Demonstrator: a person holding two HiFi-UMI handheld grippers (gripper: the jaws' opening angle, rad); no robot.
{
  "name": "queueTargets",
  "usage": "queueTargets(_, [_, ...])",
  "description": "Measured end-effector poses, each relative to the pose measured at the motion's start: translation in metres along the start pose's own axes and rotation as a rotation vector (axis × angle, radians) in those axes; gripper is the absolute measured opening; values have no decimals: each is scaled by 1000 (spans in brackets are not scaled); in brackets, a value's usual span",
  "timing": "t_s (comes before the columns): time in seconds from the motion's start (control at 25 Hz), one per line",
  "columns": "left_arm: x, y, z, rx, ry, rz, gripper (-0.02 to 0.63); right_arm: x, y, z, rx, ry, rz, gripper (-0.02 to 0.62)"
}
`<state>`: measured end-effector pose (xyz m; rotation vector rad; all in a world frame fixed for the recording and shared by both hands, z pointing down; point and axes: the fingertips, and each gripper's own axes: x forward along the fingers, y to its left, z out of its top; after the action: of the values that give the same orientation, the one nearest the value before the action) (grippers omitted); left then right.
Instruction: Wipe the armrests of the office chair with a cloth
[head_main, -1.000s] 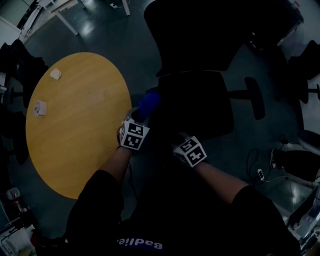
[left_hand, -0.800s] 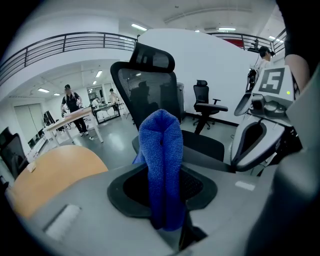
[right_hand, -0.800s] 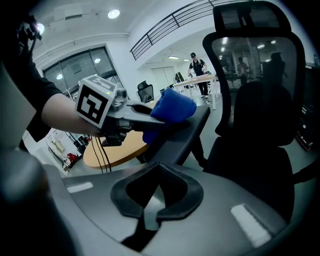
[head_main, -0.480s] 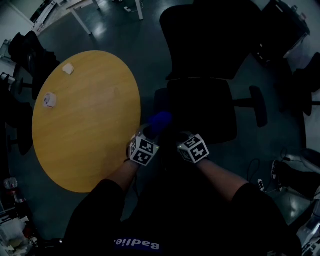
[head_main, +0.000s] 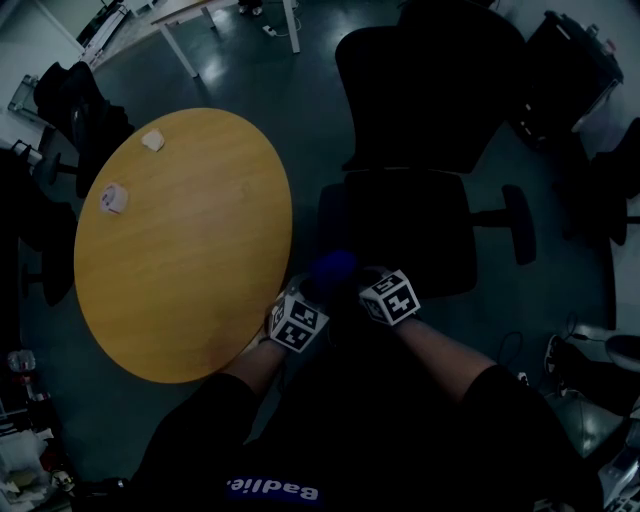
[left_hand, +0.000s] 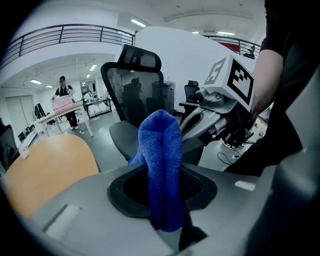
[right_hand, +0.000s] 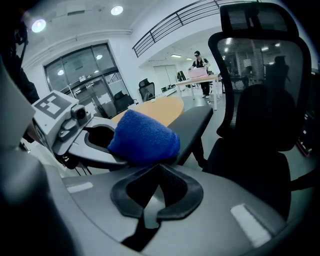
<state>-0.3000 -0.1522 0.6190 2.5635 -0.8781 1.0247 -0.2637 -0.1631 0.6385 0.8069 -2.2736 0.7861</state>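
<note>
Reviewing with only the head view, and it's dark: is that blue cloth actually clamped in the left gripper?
Observer: Yes. The left gripper view shows the left gripper with its jaws shut on the cloth, which stands up folded.
Operator: Is the right gripper holding anything?
Observer: No. The right gripper has its jaws together and empty; the cloth sits just ahead of them.
Operator: Is it on the armrest?
Observer: The right gripper view shows an armrest right behind the cloth; contact can't be told.
</note>
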Motion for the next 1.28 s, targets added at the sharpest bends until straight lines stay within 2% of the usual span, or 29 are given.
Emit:
queueTargets(0.24, [-15,4,16,-46,-67,5,133,-3,2,-4,14,11,-10,5])
queueTargets(0.6, [-13,77,88,16,-165,73,133,-13,0,-12,31,-4,-16,5])
queueTargets(0.84, [10,111,124,86,-171,84,133,-21,-6,-16,35,-9,-36,5])
queueTargets(1.0, [29,123,142,132,-174,77,133,-22,0,-16,38,-16,-16,5])
queueTargets(1.28, [67,141,154,205,-132,77,133,-17,14,-21,-4,-8,26,5])
